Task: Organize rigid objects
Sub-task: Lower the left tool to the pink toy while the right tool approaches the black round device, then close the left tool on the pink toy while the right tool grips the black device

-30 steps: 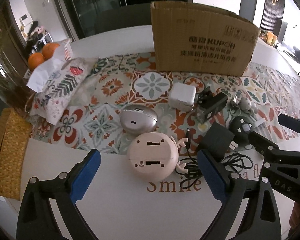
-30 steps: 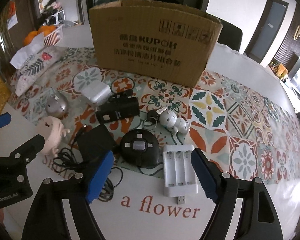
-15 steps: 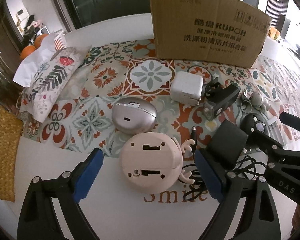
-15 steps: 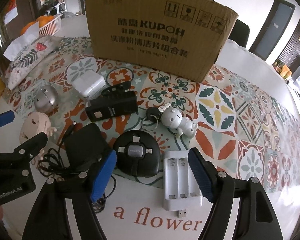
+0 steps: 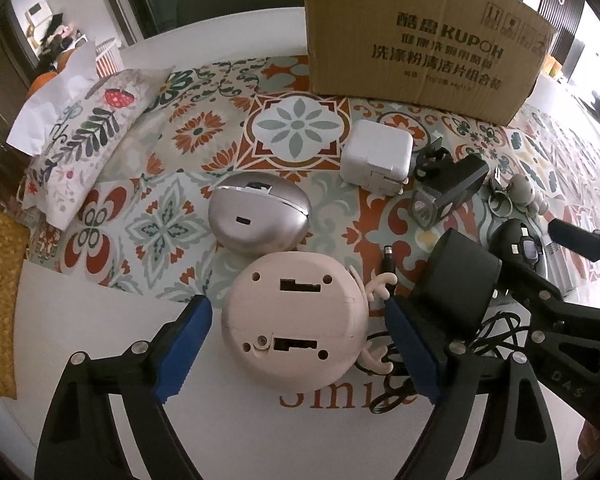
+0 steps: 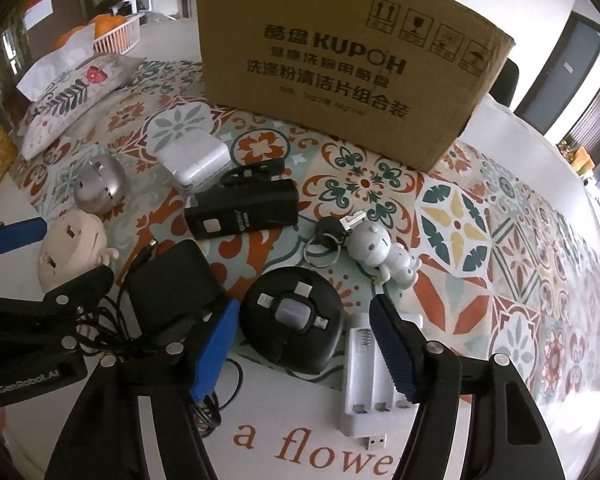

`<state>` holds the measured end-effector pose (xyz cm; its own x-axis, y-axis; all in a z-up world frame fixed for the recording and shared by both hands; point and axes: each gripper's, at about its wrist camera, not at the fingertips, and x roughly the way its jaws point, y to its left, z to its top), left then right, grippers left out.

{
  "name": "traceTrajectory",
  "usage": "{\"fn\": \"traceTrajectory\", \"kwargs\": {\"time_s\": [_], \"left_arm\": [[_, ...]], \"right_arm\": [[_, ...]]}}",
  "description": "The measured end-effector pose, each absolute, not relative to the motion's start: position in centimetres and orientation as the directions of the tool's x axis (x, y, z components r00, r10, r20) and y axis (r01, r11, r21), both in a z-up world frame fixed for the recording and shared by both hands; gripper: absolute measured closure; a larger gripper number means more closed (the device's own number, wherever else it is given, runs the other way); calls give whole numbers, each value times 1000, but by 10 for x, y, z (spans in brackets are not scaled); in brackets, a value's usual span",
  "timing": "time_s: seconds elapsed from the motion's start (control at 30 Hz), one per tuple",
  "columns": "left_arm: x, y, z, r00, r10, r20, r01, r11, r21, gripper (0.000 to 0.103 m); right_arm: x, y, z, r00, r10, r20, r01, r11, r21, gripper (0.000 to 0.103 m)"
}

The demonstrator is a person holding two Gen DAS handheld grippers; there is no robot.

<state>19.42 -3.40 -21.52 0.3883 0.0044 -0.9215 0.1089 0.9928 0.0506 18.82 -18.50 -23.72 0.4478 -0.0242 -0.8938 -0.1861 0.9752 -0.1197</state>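
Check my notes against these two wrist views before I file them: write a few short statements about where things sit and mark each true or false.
1. The pink round gadget lies between the left gripper's closing jaws, pads not yet touching it. True.
2. The cardboard box lies flattened on the table. False: it stands upright behind the objects.
3. The white battery charger holds batteries. False: its slots look empty.
4. The black round cable hub sits between the right gripper's closing jaws. True.
5. The silver egg-shaped case sits inside the box. False: it rests on the patterned cloth.
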Motion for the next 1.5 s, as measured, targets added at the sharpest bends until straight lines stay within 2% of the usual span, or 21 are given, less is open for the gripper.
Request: {"fn": "traceTrajectory", "kwargs": {"time_s": [0.13,0.53,0.63,0.67,0.87,1.13,1.5], "left_arm": [[196,-33,-219,380,-2,-925,109,993,42,21],[205,-27,-230,376,-23,-926,98,995,15,22],[205,-26,-230,381,-23,-924,103,995,17,24],[205,-26,-230,381,-19,-924,104,994,22,29],[199,-28,-222,391,-33,-920,119,993,15,30],[190,-31,-195,453,-49,-890,138,990,15,30],[178,-30,-144,564,-87,-821,159,987,4,30]], "right_arm": [[189,-184,-244,424,-18,-906,-190,976,-108,43],[195,-179,-246,433,-29,-901,-188,975,-122,45],[196,-177,-247,435,-30,-900,-198,972,-128,46],[196,-177,-247,435,-30,-900,-197,972,-128,46],[192,-178,-245,432,-30,-901,-193,973,-125,46],[183,-184,-227,462,-39,-886,-165,978,-130,46],[165,-184,-176,577,-65,-814,-109,982,-155,46]]}}
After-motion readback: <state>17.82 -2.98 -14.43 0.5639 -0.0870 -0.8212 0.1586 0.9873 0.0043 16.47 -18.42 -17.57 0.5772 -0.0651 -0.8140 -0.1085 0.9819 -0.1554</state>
